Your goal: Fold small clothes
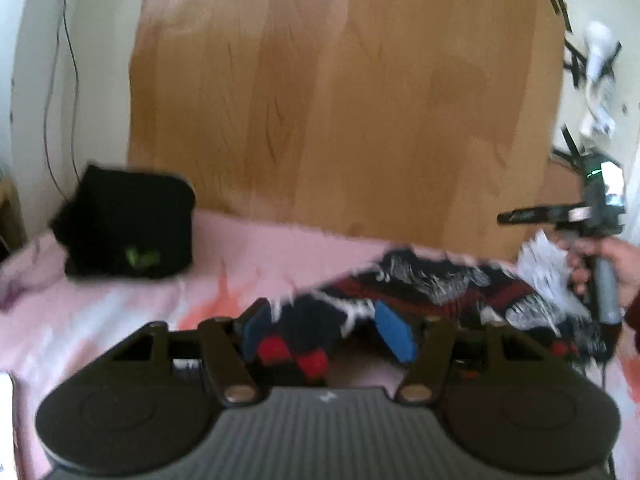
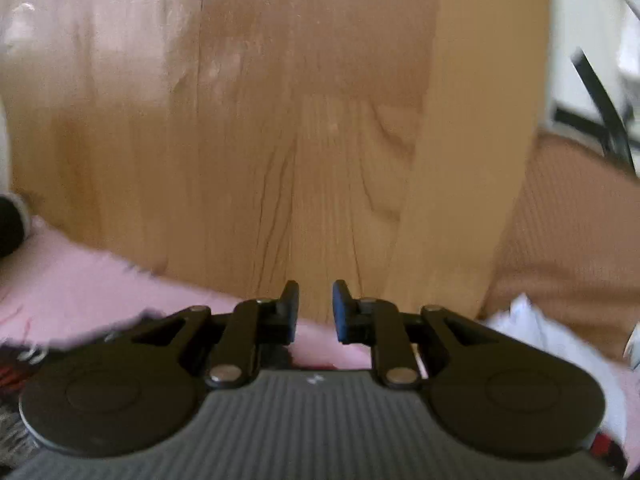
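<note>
From the left wrist, the left gripper [image 1: 324, 328] stands about half open, its blue pads [image 1: 394, 330] spread to either side of a dark patterned garment [image 1: 440, 284] with red and white marks. The cloth lies between the jaws, but the pads do not press on it; blur hides whether the left pad brushes it. The garment stretches rightward across a pink bedspread [image 1: 120, 312]. A folded black garment [image 1: 128, 224] with a green mark sits at the far left of the bedspread, well apart from the gripper. Behind the bed rises a wooden headboard [image 1: 340, 100], with a white wall and a thin cable to its left. At the right edge a hand [image 1: 612, 268] grips the handle of the right gripper [image 1: 508, 216] above the garment's far end, beside some white cloth [image 1: 540, 264].

From the right wrist, the right gripper [image 2: 316, 304] is narrowly open, its jaws a small gap apart and empty, pointing at the headboard [image 2: 240, 140]. Pink bedspread [image 2: 80, 280] runs below it. A strip of the patterned garment [image 2: 16, 364] shows at the lower left, white cloth [image 2: 540, 336] at the lower right, and a tan ribbed fabric [image 2: 572, 232] beyond.
</note>
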Demonstrator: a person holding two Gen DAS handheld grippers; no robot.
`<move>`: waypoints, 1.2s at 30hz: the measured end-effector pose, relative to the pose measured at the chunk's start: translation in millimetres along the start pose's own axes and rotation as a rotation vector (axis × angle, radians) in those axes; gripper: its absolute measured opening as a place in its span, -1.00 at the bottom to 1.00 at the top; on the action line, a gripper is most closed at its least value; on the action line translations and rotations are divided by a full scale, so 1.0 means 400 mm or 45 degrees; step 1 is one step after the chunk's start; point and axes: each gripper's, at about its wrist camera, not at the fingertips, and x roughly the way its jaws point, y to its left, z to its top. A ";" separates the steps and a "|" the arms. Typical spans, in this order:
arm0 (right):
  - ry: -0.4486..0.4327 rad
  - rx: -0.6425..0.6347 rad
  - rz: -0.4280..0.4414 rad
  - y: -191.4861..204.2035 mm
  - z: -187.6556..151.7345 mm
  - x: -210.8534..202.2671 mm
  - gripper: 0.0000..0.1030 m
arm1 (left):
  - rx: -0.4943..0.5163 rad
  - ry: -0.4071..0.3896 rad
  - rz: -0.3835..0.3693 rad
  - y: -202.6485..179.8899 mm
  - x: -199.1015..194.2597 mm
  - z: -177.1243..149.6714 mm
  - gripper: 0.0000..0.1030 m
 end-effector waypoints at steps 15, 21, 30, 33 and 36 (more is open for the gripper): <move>0.239 0.227 0.516 0.010 -0.432 -0.468 -0.04 | 0.043 0.321 -0.199 -0.051 0.004 -0.196 -0.46; 0.257 0.281 0.560 0.096 -0.437 -0.461 -0.81 | 0.071 0.310 -0.184 -0.056 -0.087 -0.200 -0.85; 0.277 0.113 0.502 0.049 -0.387 -0.564 -0.65 | 0.107 0.482 -0.162 0.057 -0.391 -0.300 -0.81; 0.322 0.224 0.417 0.004 -0.413 -0.508 -0.45 | 0.091 0.445 -0.102 0.079 -0.383 -0.291 -0.76; 0.262 0.385 0.217 -0.073 -0.402 -0.467 -0.44 | 0.046 0.338 -0.009 0.117 -0.369 -0.225 -0.70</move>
